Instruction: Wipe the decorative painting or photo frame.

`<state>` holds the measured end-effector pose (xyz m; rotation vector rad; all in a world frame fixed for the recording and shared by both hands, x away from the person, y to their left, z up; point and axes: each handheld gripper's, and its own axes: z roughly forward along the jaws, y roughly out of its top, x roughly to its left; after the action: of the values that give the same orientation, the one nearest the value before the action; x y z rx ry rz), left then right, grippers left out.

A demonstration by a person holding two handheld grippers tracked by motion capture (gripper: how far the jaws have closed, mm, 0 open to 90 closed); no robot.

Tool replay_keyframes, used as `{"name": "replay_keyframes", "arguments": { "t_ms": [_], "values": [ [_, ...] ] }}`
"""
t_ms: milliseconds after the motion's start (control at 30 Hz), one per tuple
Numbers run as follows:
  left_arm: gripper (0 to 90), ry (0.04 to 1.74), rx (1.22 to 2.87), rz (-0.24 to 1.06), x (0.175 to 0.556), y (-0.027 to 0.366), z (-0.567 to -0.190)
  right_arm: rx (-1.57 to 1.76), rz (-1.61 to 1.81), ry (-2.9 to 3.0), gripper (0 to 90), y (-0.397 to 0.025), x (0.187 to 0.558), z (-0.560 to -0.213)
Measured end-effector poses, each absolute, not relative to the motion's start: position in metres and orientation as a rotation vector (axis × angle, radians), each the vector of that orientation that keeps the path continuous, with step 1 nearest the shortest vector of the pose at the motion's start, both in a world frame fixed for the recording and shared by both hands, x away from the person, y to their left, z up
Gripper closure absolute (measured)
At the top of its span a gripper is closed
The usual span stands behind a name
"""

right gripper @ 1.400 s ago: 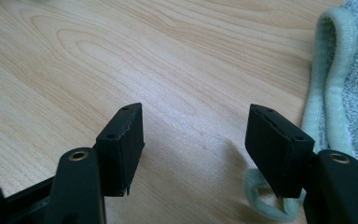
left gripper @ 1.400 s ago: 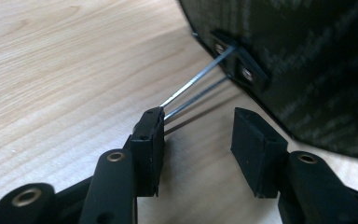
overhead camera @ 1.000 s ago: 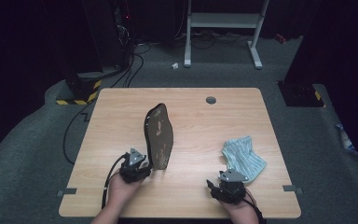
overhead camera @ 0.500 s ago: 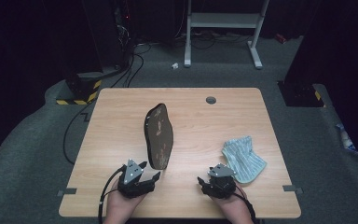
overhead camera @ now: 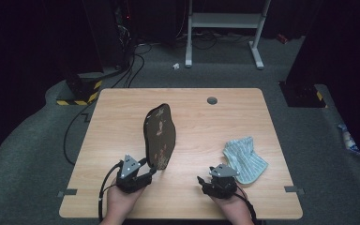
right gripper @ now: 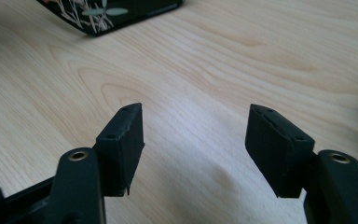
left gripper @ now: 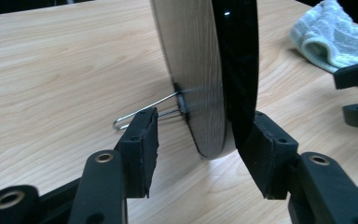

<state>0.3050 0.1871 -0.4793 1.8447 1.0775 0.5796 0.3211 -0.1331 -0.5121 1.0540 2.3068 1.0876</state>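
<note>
Spread fingers of the left gripper (left gripper: pixel 198 154) straddle the near edge of the dark standing plaque (overhead camera: pixel 160 136), propped by its wire stand (left gripper: pixel 142 112) at mid-table; a square, gentle close should avoid tipping it. Right gripper (right gripper: pixel 205 140), also unclenched, idles right of the plaque, near the striped cloth (overhead camera: pixel 244 159).

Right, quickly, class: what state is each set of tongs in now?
Left tongs: open, jaws on either side of the standing dark plaque, not clamped.
Right tongs: open, holding nothing.
</note>
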Motion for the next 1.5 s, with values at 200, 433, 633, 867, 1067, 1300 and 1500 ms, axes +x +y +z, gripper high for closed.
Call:
{"name": "replay_keyframes", "arguments": {
  "t_ms": [200,433,633,867,1067,1300,1500],
  "values": [
    [48.1,1.121,1.841,0.576,0.31,0.202,-0.484,1.036,1.147,2.287,34.4,-0.122,0.329,-0.502],
    [47.6,1.154,1.822,0.59,0.318,0.215,-0.487,0.996,1.202,2.232,32.6,-0.105,0.353,-0.487],
    [47.8,1.171,1.806,0.609,0.328,0.221,-0.489,0.986,1.185,2.199,33.3,-0.089,0.386,-0.48],
    [48.5,1.189,1.807,0.633,0.338,0.222,-0.493,0.989,1.19,2.188,32.9,-0.075,0.411,-0.478],
    [49.7,1.212,1.802,0.639,0.346,0.225,-0.496,0.965,1.193,2.188,32.8,-0.064,0.417,-0.475],
    [51.6,1.23,1.79,0.648,0.356,0.227,-0.499,0.978,1.188,2.18,31.2,-0.065,0.422,-0.478],
    [54.4,1.252,1.787,0.654,0.365,0.228,-0.503,0.975,1.197,2.187,31.2,-0.063,0.422,-0.48]
  ]
}}
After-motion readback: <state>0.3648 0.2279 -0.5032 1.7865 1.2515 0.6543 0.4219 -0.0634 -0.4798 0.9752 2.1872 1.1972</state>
